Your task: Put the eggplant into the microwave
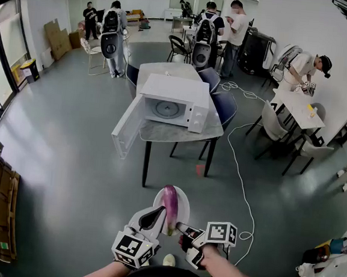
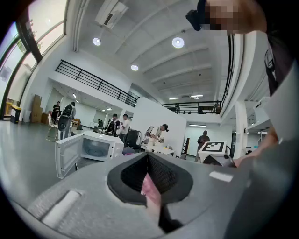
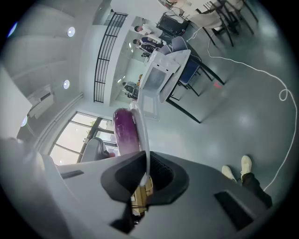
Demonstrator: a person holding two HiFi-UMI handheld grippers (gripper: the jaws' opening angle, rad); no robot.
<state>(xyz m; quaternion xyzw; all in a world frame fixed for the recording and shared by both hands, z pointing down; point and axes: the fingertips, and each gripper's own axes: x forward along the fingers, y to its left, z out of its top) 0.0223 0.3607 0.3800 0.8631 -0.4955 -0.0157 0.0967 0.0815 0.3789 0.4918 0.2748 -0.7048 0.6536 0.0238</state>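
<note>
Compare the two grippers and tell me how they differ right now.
The left gripper is closed on what looks like the pinkish end of the eggplant. The right gripper is closed on the thin rim of the plate. In the head view the left gripper reaches in from the left and the right gripper from the right. Both are shut, and together they hold the loaded plate up, facing the open microwave.

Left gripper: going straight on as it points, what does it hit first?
The left gripper, claw shut on the eggplant, aims right of the microwave; likely the far white table first, depth unclear.
</note>
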